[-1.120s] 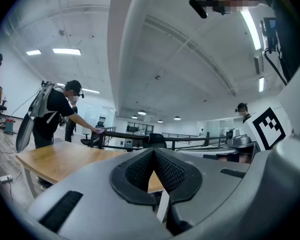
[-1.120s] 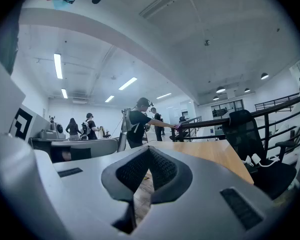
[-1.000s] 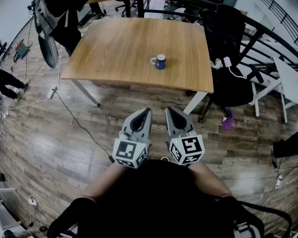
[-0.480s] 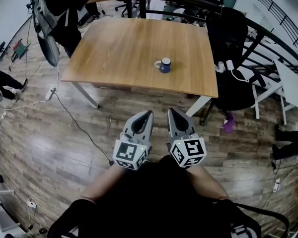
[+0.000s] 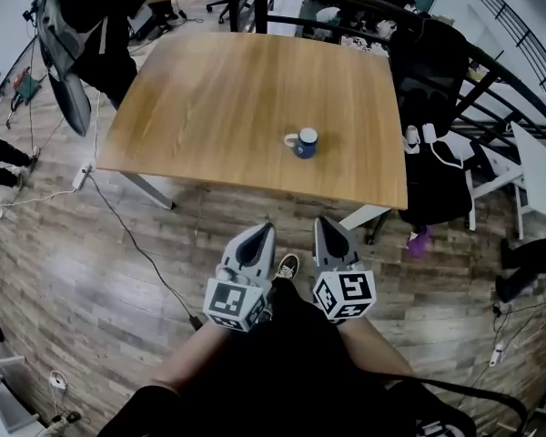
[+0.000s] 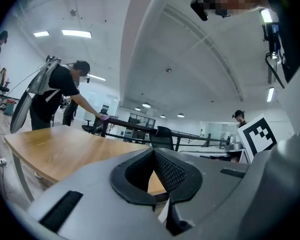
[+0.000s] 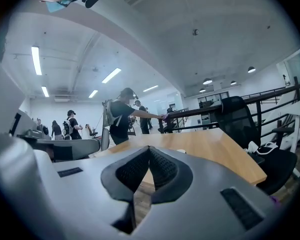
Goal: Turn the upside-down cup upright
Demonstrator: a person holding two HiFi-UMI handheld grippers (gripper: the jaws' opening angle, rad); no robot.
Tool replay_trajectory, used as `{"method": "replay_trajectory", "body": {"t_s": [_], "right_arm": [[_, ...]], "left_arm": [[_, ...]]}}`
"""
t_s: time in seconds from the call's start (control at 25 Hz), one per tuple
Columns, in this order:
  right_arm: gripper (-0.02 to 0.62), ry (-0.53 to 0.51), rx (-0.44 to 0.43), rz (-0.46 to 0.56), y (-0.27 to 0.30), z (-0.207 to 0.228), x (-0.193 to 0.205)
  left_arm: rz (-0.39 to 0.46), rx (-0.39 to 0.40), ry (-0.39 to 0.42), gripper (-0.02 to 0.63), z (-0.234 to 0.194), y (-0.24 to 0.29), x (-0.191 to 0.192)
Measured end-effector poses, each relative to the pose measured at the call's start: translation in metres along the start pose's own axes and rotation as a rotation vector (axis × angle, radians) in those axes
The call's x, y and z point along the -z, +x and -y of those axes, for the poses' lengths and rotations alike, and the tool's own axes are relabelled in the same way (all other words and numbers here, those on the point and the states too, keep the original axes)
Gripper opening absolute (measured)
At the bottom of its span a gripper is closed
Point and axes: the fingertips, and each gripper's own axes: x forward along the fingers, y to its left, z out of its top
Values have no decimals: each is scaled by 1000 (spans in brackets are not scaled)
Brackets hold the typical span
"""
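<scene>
A blue cup (image 5: 302, 143) stands on the wooden table (image 5: 218, 98), right of its middle and close to the near edge. Its pale base faces up and its handle points left. Both grippers hang over the floor short of the table, side by side, pointing at it. My left gripper (image 5: 267, 228) is shut with nothing in it, and my right gripper (image 5: 320, 222) is shut and empty too. In the left gripper view the jaws of the left gripper (image 6: 153, 152) meet against the tabletop behind. The right gripper view shows the right gripper (image 7: 149, 149) the same way.
A black office chair (image 5: 428, 71) stands at the table's right side, with a dark railing (image 5: 364, 3) behind it. A person (image 5: 86, 16) leans over the table's far left corner. Cables (image 5: 127, 235) trail over the wooden floor on the left.
The table and cup have come nearer and lower in the head view as I stepped forward. Both grippers advanced toward the table's near edge and stayed shut.
</scene>
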Motion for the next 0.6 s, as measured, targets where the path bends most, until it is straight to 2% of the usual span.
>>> {"method": "replay_trajectory", "body": {"t_s": [0.12, 0.28, 0.6], "right_arm": [[14, 40, 1, -17, 50, 23, -2], [14, 36, -2, -14, 109, 55, -10], [14, 27, -25, -23, 194, 125, 8]], "left_arm": [[-21, 5, 6, 8, -23, 48, -5], [-38, 7, 42, 8, -51, 113, -8], [-102, -5, 73, 8, -111, 213, 17]]}}
